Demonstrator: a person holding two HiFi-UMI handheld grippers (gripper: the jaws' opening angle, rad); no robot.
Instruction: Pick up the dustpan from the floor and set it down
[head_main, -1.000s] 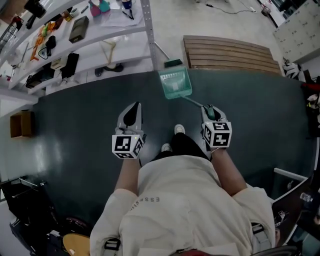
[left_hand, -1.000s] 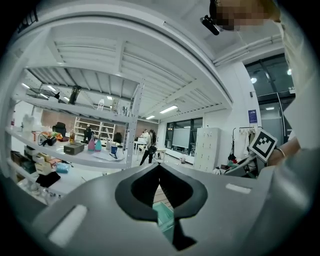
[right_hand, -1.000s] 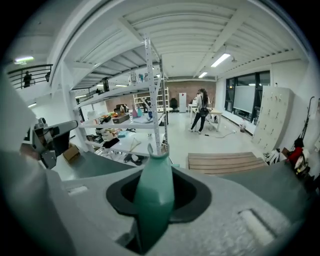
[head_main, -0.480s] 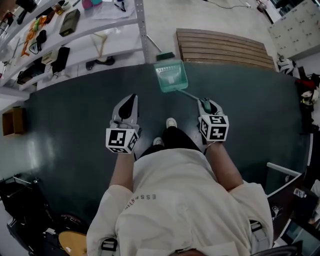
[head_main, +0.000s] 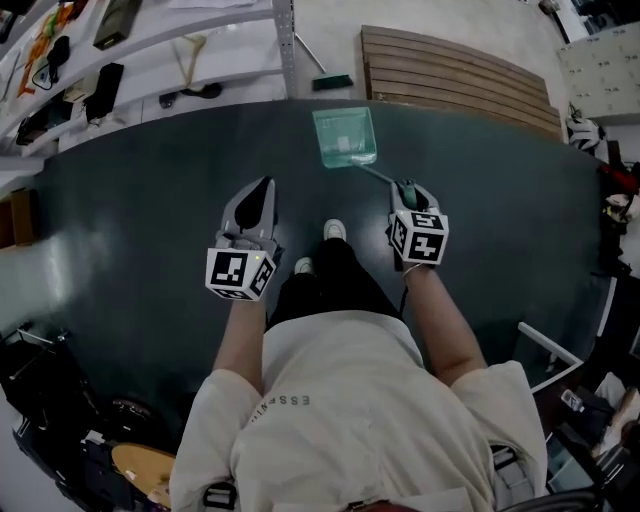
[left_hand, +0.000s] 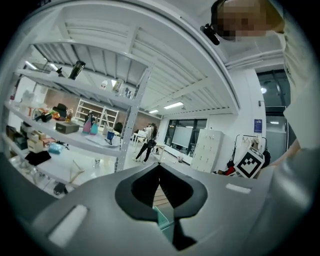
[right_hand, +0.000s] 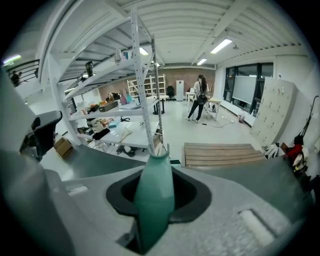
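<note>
Now smaller in the head view than a second ago, and so judged lower, the translucent teal plastic dustpan (head_main: 345, 138) hangs over the dark green floor mat (head_main: 150, 200), at 12 o'clock from the person's white shoes (head_main: 335, 229). Its far rim lies just inside the mat's far edge, short of the slatted wooden pallet (head_main: 455, 75). Right gripper (head_main: 407, 188): jaws clamped on the teal handle (right_hand: 152, 200), with the scoop at 11 o'clock from it. Left gripper (head_main: 262, 190), at 9 o'clock from the right gripper: jaws together, nothing between them. Whether the scoop already touches the mat cannot be told. Judged stage: pick-up complete, set-down under way; what remains is floor contact and release of the handle.
</note>
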